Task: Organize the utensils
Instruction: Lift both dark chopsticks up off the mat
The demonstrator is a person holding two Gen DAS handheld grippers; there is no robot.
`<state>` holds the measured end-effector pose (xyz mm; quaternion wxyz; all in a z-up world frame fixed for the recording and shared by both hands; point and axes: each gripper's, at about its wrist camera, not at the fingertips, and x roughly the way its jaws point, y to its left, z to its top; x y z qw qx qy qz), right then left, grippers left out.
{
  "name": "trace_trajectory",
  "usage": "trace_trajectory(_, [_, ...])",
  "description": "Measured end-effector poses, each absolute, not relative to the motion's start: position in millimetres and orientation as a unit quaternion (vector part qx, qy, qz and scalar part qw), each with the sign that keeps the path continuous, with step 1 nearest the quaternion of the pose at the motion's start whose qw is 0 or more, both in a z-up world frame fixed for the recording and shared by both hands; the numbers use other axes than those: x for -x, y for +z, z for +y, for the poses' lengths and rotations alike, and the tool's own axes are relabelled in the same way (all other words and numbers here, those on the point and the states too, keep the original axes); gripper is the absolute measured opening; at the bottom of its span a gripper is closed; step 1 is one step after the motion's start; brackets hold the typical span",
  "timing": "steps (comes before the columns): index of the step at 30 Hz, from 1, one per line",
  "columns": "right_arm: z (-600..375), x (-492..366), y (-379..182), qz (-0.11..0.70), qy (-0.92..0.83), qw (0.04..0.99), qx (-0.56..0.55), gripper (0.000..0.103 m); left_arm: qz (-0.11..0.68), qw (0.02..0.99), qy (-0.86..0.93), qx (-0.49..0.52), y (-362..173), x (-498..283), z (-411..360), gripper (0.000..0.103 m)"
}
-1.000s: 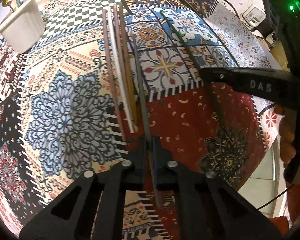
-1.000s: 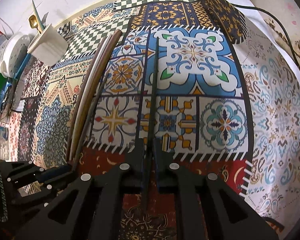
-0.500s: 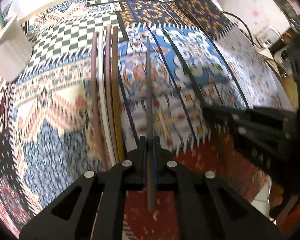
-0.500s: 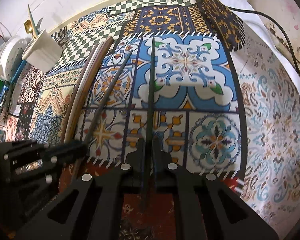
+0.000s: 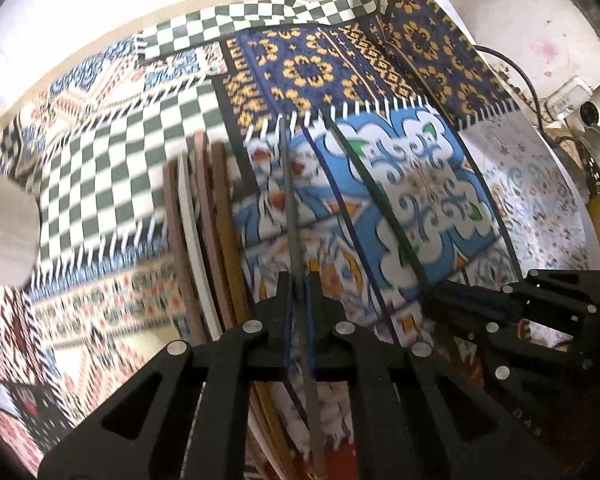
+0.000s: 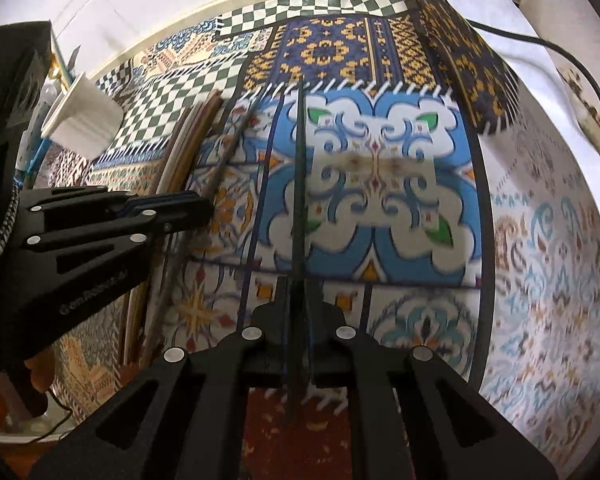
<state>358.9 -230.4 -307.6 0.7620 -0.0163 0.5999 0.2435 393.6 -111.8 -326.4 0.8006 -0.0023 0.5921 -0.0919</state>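
The left gripper (image 5: pixel 298 300) fingers clamp a grey chopstick (image 5: pixel 290 200); the right gripper (image 6: pixel 299 300) fingers clamp a black chopstick (image 6: pixel 300 168), both sticks jutting ahead.

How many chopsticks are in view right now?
6: one grey chopstick in the left gripper, one black chopstick in the right gripper, four lying together on the cloth. More may be hidden.

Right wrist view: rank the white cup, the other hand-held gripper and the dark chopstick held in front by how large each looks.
1. Left hand-held gripper, with its body, by far the biggest, though nearness to the camera inflates it.
2. White cup.
3. Dark chopstick: longest, but very thin, so least area. Its rank against the cup is unsure.
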Motion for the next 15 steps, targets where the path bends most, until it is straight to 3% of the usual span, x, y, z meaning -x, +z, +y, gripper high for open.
trace_trajectory(15, [-203,-396,-309,0.590,0.258,0.764,0.038,0.007,0.595,0.791,-0.137,0.025,-330,-436,-95,0.006])
